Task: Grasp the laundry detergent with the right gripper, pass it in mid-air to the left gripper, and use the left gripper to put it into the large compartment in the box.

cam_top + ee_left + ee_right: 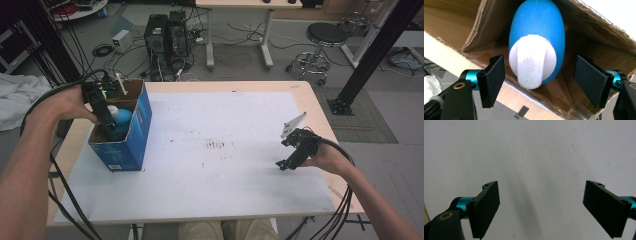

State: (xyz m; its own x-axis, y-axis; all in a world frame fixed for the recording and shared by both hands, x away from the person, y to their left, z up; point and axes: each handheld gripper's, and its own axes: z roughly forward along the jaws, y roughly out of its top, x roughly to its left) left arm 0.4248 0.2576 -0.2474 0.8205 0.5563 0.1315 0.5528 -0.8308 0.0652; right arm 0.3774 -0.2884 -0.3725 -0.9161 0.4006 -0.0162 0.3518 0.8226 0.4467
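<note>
At the left edge of the surface (pixel 200 200), the left gripper (pixel 541 80) reaches down into the open top of a blue cardboard box (pixel 137 135). Its fingers (pixel 494 80) stand apart, one on each side of a blue bottle (pixel 536 30) with a white cap (pixel 531 65), and a gap shows between each pad and the bottle, so they pinch nothing. The high view shows the same gripper (pixel 107 122) over the bottle (pixel 121 117) inside the box.

There is one box, one bottle and one cap. The bottle lies in the box with its long axis running along the gripper's line of sight: the capped end points toward the left gripper, the rounded blue body away from it, deeper into the box. In the high view the cap end sits uppermost, so the bottle leans near upright against the box wall.

Toward the right edge of the surface, well apart from the box, the right gripper (pixel 287 162) hangs over bare white covering. Its fingers (pixel 486 207) are spread wide, with nothing between them and nothing touched.
</note>
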